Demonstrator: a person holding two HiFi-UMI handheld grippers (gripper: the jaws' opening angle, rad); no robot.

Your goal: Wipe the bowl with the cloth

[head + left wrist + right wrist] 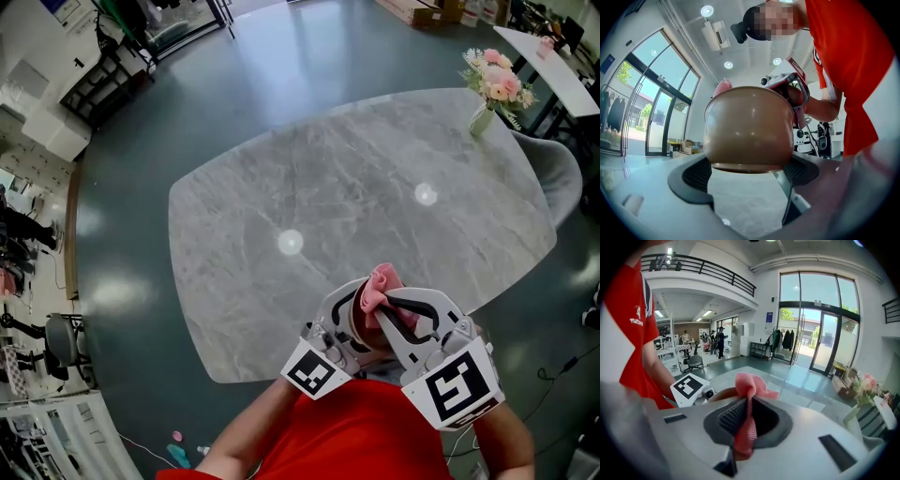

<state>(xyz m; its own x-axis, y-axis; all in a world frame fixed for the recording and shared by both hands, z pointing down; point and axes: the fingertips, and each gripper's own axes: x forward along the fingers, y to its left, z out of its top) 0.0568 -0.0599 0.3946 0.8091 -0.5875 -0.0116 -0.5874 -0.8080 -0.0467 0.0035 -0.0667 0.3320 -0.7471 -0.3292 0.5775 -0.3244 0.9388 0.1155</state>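
Note:
I hold a brown bowl (353,322) above the table's near edge, and my left gripper (339,330) is shut on it. In the left gripper view the bowl (749,129) fills the space between the jaws of the left gripper (749,171), base toward the camera. My right gripper (410,319) is shut on a pink cloth (380,284) that bunches at the bowl's rim. In the right gripper view the cloth (749,385) is pinched in the right gripper (746,420), with the bowl's rim (721,393) just behind it. The bowl's inside is hidden.
A grey marble table (328,187) spreads ahead. A vase of pink flowers (494,86) stands at its far right corner, beside a grey chair (561,173). The person's red shirt (366,436) is right behind both grippers.

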